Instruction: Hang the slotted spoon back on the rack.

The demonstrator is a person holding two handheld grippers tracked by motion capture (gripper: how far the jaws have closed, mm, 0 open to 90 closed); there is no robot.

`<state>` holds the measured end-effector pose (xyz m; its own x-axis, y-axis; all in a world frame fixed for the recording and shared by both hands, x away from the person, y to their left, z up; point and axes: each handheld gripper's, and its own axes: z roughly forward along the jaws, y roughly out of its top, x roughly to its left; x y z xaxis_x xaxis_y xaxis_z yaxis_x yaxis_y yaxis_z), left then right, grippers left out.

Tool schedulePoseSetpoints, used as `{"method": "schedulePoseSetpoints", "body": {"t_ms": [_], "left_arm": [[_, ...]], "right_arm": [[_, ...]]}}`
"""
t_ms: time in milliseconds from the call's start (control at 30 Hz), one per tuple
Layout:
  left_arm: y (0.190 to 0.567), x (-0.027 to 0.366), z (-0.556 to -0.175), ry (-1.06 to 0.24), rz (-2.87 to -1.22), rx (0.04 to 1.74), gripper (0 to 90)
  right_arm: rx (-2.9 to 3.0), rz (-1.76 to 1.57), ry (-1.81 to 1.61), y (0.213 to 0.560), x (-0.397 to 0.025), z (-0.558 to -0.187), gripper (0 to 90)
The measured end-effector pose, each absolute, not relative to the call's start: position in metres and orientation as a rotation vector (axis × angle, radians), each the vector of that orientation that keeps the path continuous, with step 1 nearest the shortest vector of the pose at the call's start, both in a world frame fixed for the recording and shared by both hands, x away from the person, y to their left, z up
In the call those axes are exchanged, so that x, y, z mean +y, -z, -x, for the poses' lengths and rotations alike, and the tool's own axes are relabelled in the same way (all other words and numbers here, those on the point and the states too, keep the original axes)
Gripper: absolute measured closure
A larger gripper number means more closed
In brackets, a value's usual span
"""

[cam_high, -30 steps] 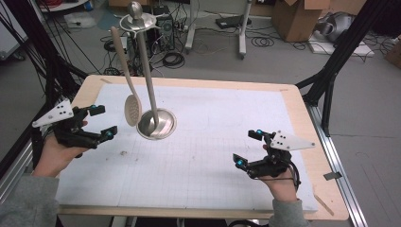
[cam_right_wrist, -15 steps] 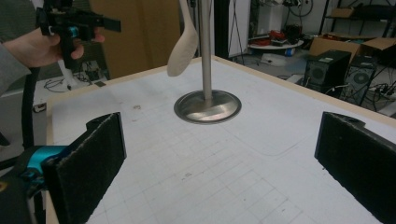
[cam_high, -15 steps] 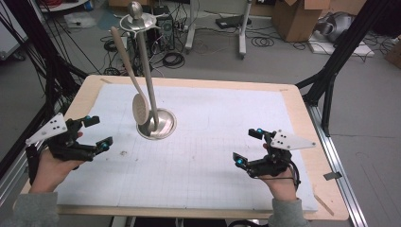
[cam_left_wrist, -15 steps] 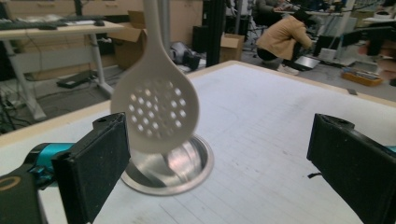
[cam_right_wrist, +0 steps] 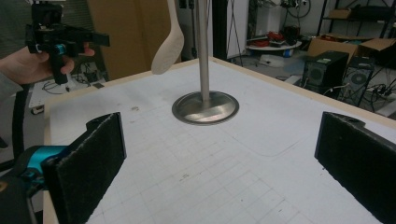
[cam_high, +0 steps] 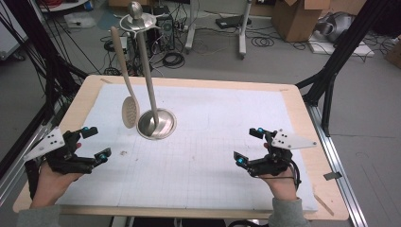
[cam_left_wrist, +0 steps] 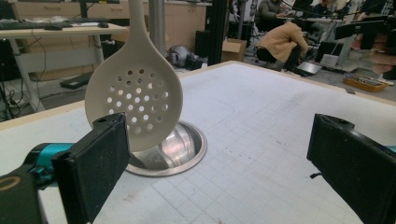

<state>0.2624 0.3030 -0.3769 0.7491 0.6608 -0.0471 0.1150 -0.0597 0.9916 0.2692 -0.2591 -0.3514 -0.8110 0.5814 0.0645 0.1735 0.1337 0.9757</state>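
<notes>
The slotted spoon [cam_high: 129, 109] is hung from the stand [cam_high: 150, 90] near the table's [cam_high: 198, 82] far-left corner; the left gripper [cam_high: 92, 143] is held wide open, empty, just short of it; the right gripper [cam_high: 249, 145] is gaping too, nothing gripped.

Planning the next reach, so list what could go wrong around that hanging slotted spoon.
1. The slotted spoon hangs free from the stand's top, bowl just above the round base; a nudge could set it swinging or unhook it.
2. The stand's pole is tall and thin; a sideways pull might tip it.
3. The left gripper, open, faces the bowl; a hurried close may miss.
</notes>
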Motion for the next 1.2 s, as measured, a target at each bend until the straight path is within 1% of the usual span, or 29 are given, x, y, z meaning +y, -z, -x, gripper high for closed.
{"method": "schedulePoseSetpoints", "body": {"t_ms": [233,400,667,1000,1200], "left_arm": [[0.373,0.308,-0.253,-0.535,-1.589,0.641,6.3],[0.376,0.318,-0.245,-0.555,-1.576,0.673,6.3],[0.377,0.336,-0.242,-0.559,-1.487,0.742,6.3],[0.386,0.340,-0.245,-0.592,-1.518,0.792,6.3],[0.388,0.342,-0.246,-0.608,-1.502,0.821,6.3]], "right_arm": [[2.077,-0.732,-1.724,0.352,-0.261,-0.270,0.9],[2.059,-0.743,-1.732,0.354,-0.266,-0.269,0.8],[2.048,-0.761,-1.737,0.361,-0.276,-0.271,0.8],[2.027,-0.789,-1.758,0.373,-0.297,-0.275,0.8],[2.000,-0.828,-1.756,0.379,-0.307,-0.276,0.8]]}}
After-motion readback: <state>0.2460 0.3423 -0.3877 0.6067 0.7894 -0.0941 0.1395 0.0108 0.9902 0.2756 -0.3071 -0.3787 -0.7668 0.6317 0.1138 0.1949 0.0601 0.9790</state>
